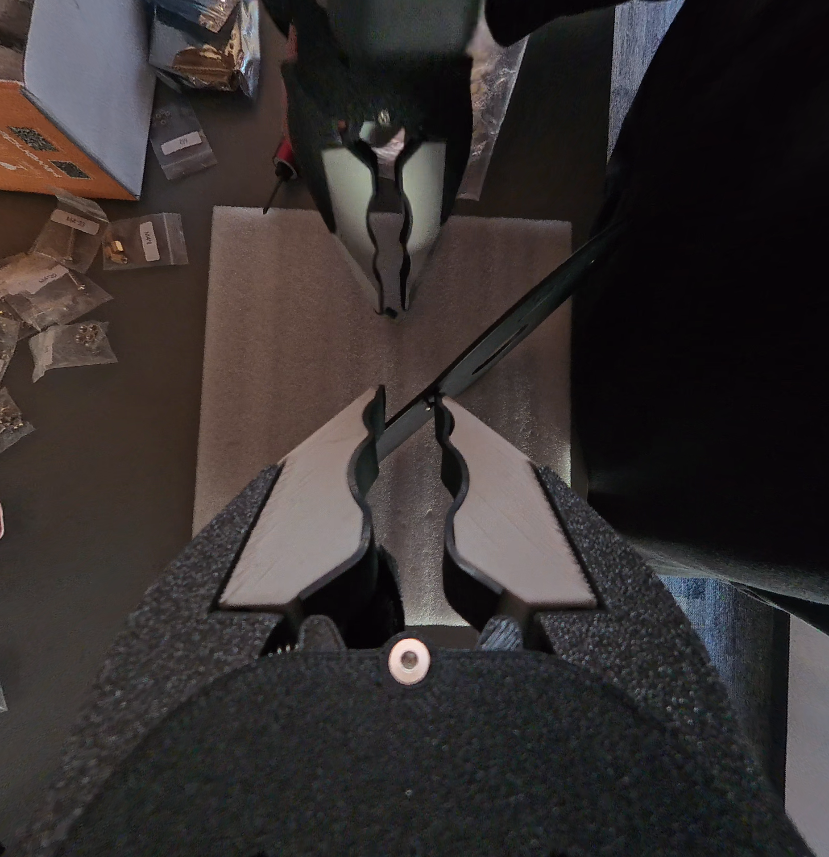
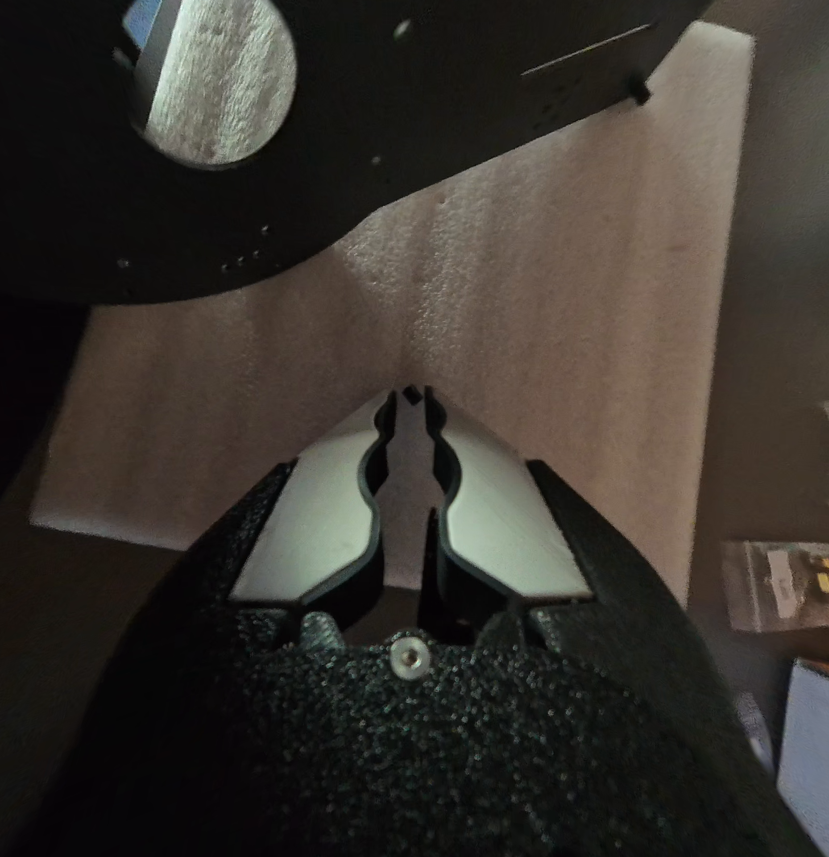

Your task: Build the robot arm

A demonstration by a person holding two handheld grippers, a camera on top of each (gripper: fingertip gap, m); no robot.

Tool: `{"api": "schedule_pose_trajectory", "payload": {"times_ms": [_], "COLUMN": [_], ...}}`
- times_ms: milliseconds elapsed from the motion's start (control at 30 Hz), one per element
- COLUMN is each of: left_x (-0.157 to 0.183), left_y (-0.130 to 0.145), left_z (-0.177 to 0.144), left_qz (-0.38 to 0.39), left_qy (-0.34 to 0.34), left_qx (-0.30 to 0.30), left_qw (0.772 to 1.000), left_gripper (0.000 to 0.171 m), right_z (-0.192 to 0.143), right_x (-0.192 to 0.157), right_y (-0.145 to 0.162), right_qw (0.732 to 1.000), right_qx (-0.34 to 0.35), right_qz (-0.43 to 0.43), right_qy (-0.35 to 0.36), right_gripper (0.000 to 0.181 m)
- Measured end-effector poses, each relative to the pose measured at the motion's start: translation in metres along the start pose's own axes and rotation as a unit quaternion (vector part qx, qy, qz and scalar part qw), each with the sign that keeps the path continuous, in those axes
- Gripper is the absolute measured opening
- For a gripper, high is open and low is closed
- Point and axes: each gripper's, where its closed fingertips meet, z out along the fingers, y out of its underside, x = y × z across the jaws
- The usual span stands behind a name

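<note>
My left gripper (image 1: 408,399) is shut on the edge of a thin black metal plate (image 1: 496,343), which runs edge-on up and to the right; its dark face fills the right side. In the right wrist view the plate (image 2: 403,116) hangs tilted above a white foam sheet (image 2: 542,324) and shows a large round hole and small holes. My right gripper (image 2: 411,394) is nearly closed on a small black part (image 2: 411,395), tips down on the foam. The right gripper (image 1: 392,310) also shows at the top of the left wrist view, over the foam sheet (image 1: 287,371).
On the dark table left of the foam lie several small plastic bags of hardware (image 1: 69,297), an orange and white box (image 1: 55,116) and a red-handled tool (image 1: 283,160). The right wrist view shows bags (image 2: 783,584) and a box (image 2: 811,742) at the right. The tips of one gripper are about 15 cm away from the tips of the other.
</note>
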Motion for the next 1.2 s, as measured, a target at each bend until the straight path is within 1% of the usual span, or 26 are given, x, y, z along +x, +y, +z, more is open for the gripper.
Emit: {"api": "schedule_pose_trajectory", "payload": {"times_ms": [33,67,133,200,233,267,300,333,367,433,467,533,600,633,667,700,767,800,833,933,1033,1067,1100,1133,1200], "left_x": [0.0,0.0,-0.001,-0.001,-0.001,-0.001,0.0,0.002,0.003,0.004,0.003,0.001,0.0,-0.001,-0.002,-0.003,-0.003,-0.004,-0.003,0.003,0.001,0.0,-0.001,-0.001,-0.003], "left_y": [0.0,0.0,0.0,0.0,-0.001,-0.001,0.0,0.002,0.003,0.004,0.003,0.002,0.0,-0.001,-0.001,-0.002,-0.003,-0.002,-0.002,0.0,0.01,0.014,0.017,0.018,0.017], "left_z": [0.0,0.0,0.0,0.0,0.0,0.001,0.0,-0.001,-0.002,-0.002,-0.001,0.0,0.001,0.002,0.003,0.003,0.004,0.004,0.004,0.002,-0.003,-0.004,-0.004,-0.003,-0.001], "left_qz": [0.001,0.002,0.002,0.002,0.003,0.004,0.006,0.01,0.011,0.011,0.015,0.024,0.028,0.032,0.036,0.04,0.052,0.062,0.073,0.115,0.173,0.192,0.207,0.219,0.232], "left_qy": [0.0,-0.001,-0.002,-0.003,-0.003,-0.003,-0.001,0.005,0.011,0.013,0.01,0.009,0.015,0.016,0.017,0.018,0.021,0.023,0.025,0.053,0.073,0.077,0.086,0.095,0.112], "left_qx": [-0.001,-0.001,0.0,0.002,0.002,0.002,-0.002,-0.009,-0.015,-0.016,-0.013,-0.015,-0.021,-0.022,-0.022,-0.024,-0.027,-0.028,-0.029,-0.033,-0.063,-0.076,-0.087,-0.095,-0.103], "left_qw": [1.0,1.0,1.0,1.0,1.0,1.0,1.0,1.0,1.0,1.0,1.0,1.0,0.999,0.999,0.999,0.999,0.998,0.997,0.997,0.991,0.98,0.975,0.971,0.966,0.961], "left_gripper": [0.021,0.021,0.021,0.021,0.021,0.021,0.021,0.02,0.02,0.02,0.02,0.02,0.02,0.02,0.021,0.021,0.021,0.02,0.021,0.031,0.043,0.045,0.046,0.051,0.047], "right_z": [-0.006,-0.016,-0.044,-0.072,-0.079,-0.082,-0.083,-0.082,-0.081,-0.085,-0.091,-0.103,-0.099,-0.089,-0.08,-0.076,-0.074,-0.073,-0.073,-0.074,-0.072,-0.072,-0.073,-0.075,-0.076], "right_x": [0.002,0.003,-0.004,-0.029,-0.041,-0.052,-0.064,-0.071,-0.072,-0.07,-0.076,-0.077,-0.077,-0.076,-0.075,-0.073,-0.07,-0.071,-0.07,-0.07,-0.07,-0.07,-0.069,-0.067,-0.066], "right_y": [-0.003,-0.008,-0.03,-0.065,-0.077,-0.085,-0.093,-0.096,-0.097,-0.096,-0.098,-0.096,-0.095,-0.092,-0.091,-0.093,-0.102,-0.103,-0.103,-0.101,-0.103,-0.103,-0.102,-0.099,-0.096], "right_qw": [1.0,0.999,0.991,0.972,0.963,0.957,0.951,0.947,0.945,0.938,0.935,0.926,0.922,0.925,0.927,0.924,0.909,0.904,0.899,0.89,0.886,0.884,0.879,0.874,0.868], "right_qx": [0.014,0.032,0.101,0.201,0.231,0.249,0.265,0.27,0.273,0.278,0.286,0.292,0.276,0.251,0.229,0.227,0.246,0.242,0.239,0.219,0.21,0.207,0.204,0.201,0.199], "right_qz": [0.02,0.041,0.085,0.123,0.135,0.144,0.156,0.167,0.181,0.206,0.211,0.239,0.267,0.278,0.283,0.287,0.303,0.311,0.318,0.317,0.321,0.322,0.325,0.33,0.335], "right_qy": [0.005,0.01,0.012,-0.024,-0.029,-0.033,-0.042,-0.04,-0.022,0.017,0.009,0.021,0.038,0.061,0.086,0.111,0.148,0.163,0.183,0.243,0.261,0.268,0.282,0.296,0.307], "right_gripper": [0.017,0.02,0.029,0.042,0.045,0.054,0.048,0.038,0.039,0.044,0.048,0.054,0.07,0.07,0.064,0.053,0.026,0.011,0.01,0.006,0.005,0.005,0.003,0.003,0.003]}}
